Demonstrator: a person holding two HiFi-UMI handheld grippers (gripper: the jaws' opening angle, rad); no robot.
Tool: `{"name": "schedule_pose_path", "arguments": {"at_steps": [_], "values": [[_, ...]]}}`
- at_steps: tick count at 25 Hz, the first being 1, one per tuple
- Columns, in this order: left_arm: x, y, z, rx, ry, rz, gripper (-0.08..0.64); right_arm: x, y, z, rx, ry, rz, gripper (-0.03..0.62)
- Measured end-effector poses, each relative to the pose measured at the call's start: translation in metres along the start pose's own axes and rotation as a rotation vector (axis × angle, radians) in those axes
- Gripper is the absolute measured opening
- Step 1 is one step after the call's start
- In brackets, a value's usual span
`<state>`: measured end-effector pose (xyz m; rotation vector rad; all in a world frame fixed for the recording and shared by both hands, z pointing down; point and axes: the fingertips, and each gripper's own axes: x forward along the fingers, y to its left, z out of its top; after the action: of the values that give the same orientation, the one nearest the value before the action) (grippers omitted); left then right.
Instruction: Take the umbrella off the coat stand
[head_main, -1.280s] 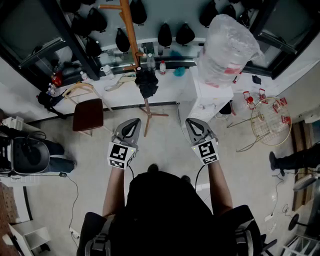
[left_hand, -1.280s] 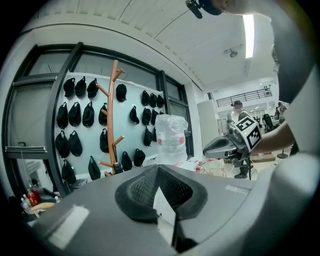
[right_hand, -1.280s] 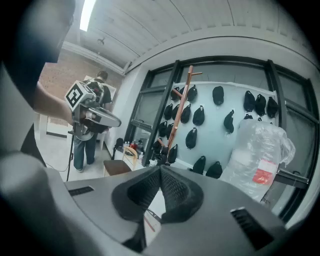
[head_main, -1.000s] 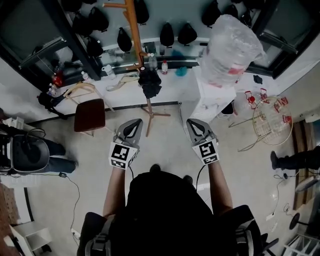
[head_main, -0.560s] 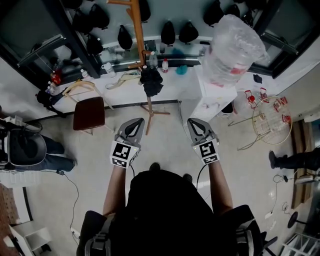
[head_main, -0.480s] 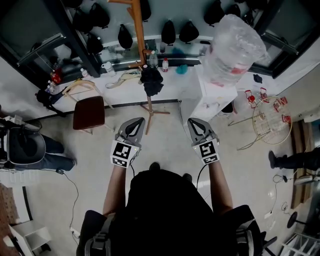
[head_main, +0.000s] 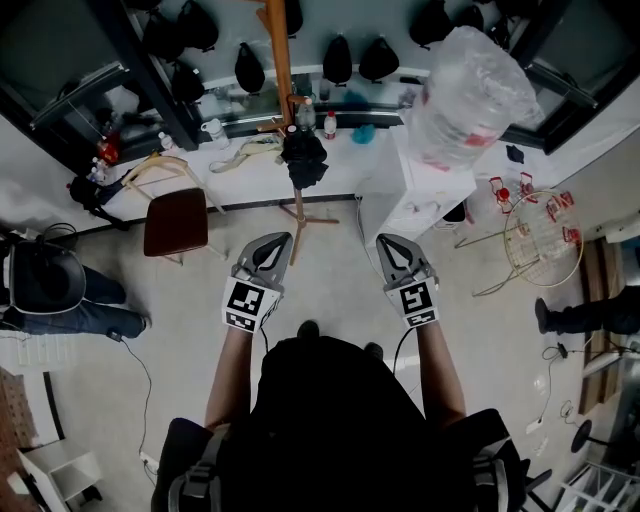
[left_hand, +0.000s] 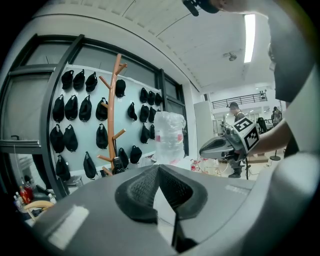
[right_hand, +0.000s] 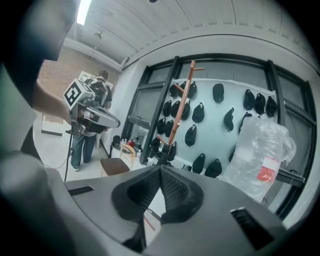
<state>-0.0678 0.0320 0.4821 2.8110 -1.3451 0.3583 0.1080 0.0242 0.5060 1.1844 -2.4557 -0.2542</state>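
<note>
In the head view the orange wooden coat stand (head_main: 283, 60) rises from a tripod foot on the floor ahead of me. A black folded umbrella (head_main: 303, 160) hangs on it at mid height. My left gripper (head_main: 272, 245) and right gripper (head_main: 388, 247) are held side by side, short of the stand, both shut and holding nothing. The left gripper view looks over its shut tips (left_hand: 159, 167) toward the stand (left_hand: 112, 115) and umbrella (left_hand: 118, 165). The right gripper view shows its shut tips (right_hand: 160, 169), the stand (right_hand: 180, 110) and the umbrella (right_hand: 165, 150).
A brown chair (head_main: 176, 222) stands left of the stand. To the right, a white cabinet (head_main: 410, 190) carries a big clear water bottle (head_main: 465, 85). Black caps (head_main: 338, 60) hang on the wall. A wire basket (head_main: 540, 240) lies far right. A person (head_main: 50, 290) stands at left.
Both grippers stay shut and side by side. The head view has drifted slightly, so the stand and umbrella sit a little higher and to the right. The person at left has shifted.
</note>
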Motion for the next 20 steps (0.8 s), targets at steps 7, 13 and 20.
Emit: {"name": "schedule_pose_path", "arguments": {"at_steps": [7,13,20], "values": [[0.006,0.003,-0.007,-0.008,0.017,-0.017,-0.002,0.004,0.000,0.004,0.003,-0.015,-0.001,0.003],[0.008,0.013,-0.006,-0.003,0.018,-0.009,0.051,0.012,0.005,0.006,0.010,-0.016,0.022,0.031],[0.008,0.024,-0.011,-0.004,0.019,-0.022,0.106,0.023,0.012,0.010,0.013,-0.027,0.033,0.103]]}}
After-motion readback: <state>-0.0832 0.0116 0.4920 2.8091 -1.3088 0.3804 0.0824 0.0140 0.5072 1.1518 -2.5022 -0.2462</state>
